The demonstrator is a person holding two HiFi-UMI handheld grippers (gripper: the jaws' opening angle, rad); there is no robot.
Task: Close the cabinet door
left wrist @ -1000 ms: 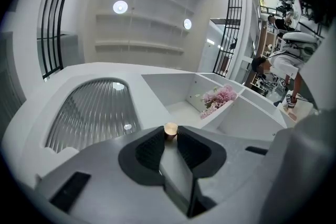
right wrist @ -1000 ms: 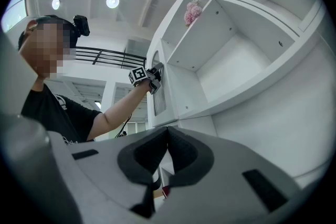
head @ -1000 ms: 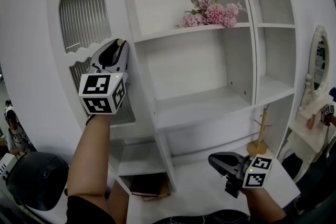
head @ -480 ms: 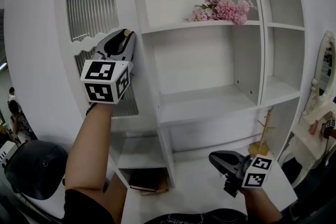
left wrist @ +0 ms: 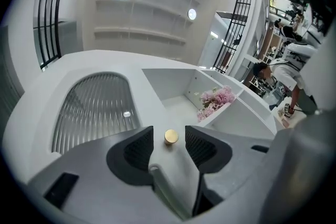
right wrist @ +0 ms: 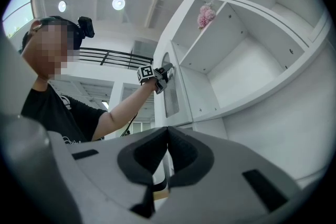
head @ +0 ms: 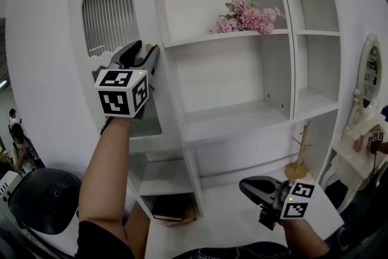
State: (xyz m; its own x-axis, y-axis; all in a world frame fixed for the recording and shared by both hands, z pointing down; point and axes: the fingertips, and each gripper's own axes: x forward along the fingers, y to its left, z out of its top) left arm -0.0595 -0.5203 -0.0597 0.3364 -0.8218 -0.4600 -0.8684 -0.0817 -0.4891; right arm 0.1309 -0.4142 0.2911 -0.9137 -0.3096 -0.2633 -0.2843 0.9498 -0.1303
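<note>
The white cabinet door (head: 73, 39) with its arched ribbed-glass window (head: 109, 15) lies about flush with the cabinet front. My left gripper (head: 138, 51) is at the door's right edge. Its jaws have just been opening and now stand open. In the left gripper view the small gold knob (left wrist: 171, 137) sits between the pads of my left gripper (left wrist: 169, 140), with a gap on each side. My right gripper (head: 245, 184) hangs low in front of the cabinet, away from the door. In the right gripper view my right gripper (right wrist: 168, 131) is shut on nothing.
Pink flowers (head: 245, 16) lie on an upper open shelf. A dark book (head: 171, 208) rests in the bottom compartment. A wooden stand (head: 298, 161) and an oval mirror (head: 368, 70) are at the right, and a black rounded object (head: 45, 200) at the lower left.
The left gripper's jaws, closed round the knob before, now stand apart. The door has swung in towards the cabinet front. The right gripper has barely shifted.
</note>
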